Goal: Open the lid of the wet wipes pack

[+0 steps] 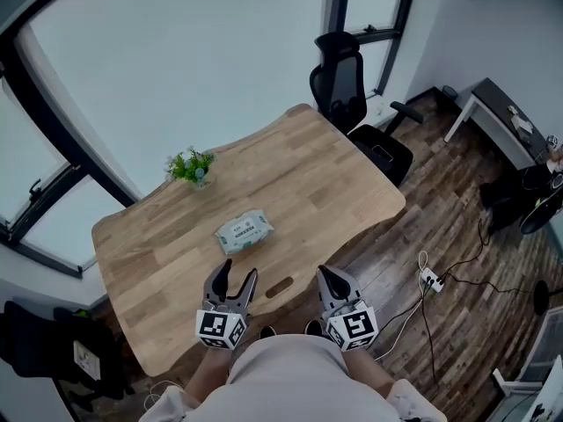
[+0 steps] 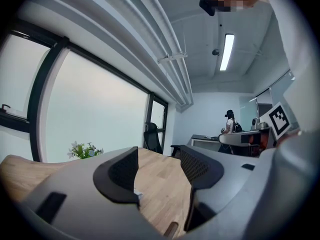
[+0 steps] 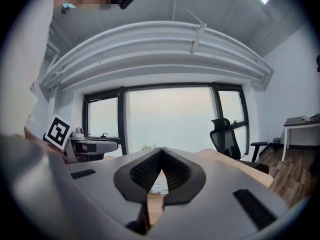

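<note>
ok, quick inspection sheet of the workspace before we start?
Surface: wooden table, light plank top.
Job's things: wet wipes pack lies flat near the table's middle; lid too small to judge.
Clutter: small potted plant at the far edge, apart from the pack.
Tools: left tool jaws apart, nothing between them; right tool jaws together, empty; both over the near edge, short of the pack.
Cables: power strip with cords on the floor, right of the table.
Surroundings: office chair at the table's far end, large windows, white side desk.
</note>
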Motion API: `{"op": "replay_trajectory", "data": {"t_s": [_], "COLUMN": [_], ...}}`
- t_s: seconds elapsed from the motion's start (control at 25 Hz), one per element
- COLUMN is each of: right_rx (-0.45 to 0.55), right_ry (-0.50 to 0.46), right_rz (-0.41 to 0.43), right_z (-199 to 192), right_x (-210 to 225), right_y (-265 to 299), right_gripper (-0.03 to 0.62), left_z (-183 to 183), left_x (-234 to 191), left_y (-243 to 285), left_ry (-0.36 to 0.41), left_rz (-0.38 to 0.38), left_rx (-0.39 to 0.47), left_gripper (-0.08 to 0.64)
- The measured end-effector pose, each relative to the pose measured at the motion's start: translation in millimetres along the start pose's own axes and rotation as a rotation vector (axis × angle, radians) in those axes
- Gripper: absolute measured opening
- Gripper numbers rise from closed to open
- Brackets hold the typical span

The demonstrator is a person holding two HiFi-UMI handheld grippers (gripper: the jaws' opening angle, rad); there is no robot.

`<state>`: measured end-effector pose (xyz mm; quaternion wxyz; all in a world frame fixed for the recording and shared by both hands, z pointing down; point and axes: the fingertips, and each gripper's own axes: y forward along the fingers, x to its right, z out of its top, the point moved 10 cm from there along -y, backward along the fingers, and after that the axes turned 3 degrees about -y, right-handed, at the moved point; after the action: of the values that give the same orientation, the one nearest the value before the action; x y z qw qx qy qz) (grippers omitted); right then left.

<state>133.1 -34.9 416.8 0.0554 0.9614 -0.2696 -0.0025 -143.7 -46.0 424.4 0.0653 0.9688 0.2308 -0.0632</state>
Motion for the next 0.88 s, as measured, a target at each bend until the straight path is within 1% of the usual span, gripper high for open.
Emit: {"op": "replay_trajectory", "data": {"t_s": [0.16,0.32,0.44,0.88], "right_rx": [0.006,0.010,0.011,-0.037], "right_ry": [-0.001,0.005,0.013,0.024], "right_rz": [0.043,0.064,0.070,0.095], "right_z": [1,1,-1,-11], "right_x": [7,13,16,16], "right_y": [2,5,8,36], "right_gripper": [0.009,0.009,0.009,0.009], "left_z": [1,1,-1,-12], "left_x": [9,13,14,-8], "left_y": [0,0,0,11], "left_ry": [0.003,0.002,-0.001,-0.001], "left_rz": [0.030,0.053,0.063,0.080], "left_rx": [0.005,0.009,-0.003,-0.057], "left_gripper": [0.270,0.270,0.270,0.270]}}
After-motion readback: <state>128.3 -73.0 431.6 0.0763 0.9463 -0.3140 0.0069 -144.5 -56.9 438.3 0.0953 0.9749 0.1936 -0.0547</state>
